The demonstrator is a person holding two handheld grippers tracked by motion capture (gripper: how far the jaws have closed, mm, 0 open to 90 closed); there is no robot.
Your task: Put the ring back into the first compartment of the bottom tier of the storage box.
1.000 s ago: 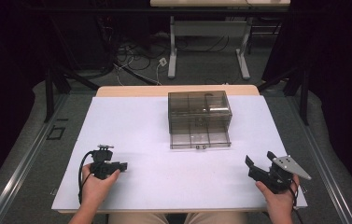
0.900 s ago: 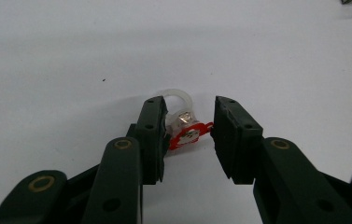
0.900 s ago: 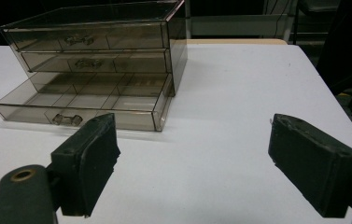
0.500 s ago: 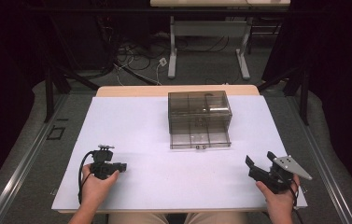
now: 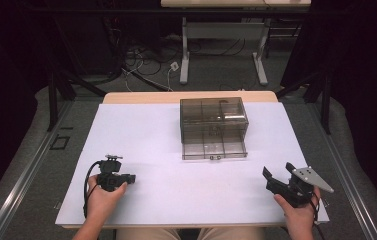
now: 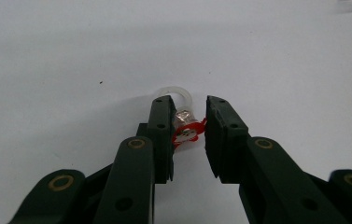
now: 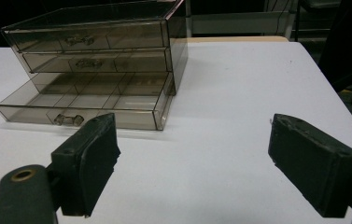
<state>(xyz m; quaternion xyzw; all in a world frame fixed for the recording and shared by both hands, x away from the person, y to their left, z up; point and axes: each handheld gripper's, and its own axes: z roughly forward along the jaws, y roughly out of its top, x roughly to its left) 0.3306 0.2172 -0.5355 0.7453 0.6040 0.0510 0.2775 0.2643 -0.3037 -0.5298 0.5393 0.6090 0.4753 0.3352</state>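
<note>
Ring: small trinket (image 6: 186,122) with a clear loop, a silvery bit and a red-and-white charm, lying on the white bench surface in the middle of the left gripper view, between the two black jaws.
Ring contact: it lies against the inner face of the jaw on the left of that view; a gap remains to the other jaw, so the pads do not clamp it.
Left gripper: (image 5: 128,178) at lower left of the high view, low over the bench, jaws narrow and just been closing in around the ring.
Left hand: (image 5: 105,196) wraps the gripper body from the bottom edge, cable looping on its left.
Right gripper: (image 5: 276,175) at lower right of the high view, jaws spread wide, nothing between them; grey plate on top.
Right hand: (image 5: 298,215) grips it from below.
Drawer box: smoky clear three-drawer cabinet (image 5: 213,117) at upper centre of the bench, well apart from both grippers.
Bottom drawer: (image 7: 82,100) pulled out, divided into compartments; upper two pushed in.
Bench: white sheet (image 5: 156,140) over a wooden top.
</note>
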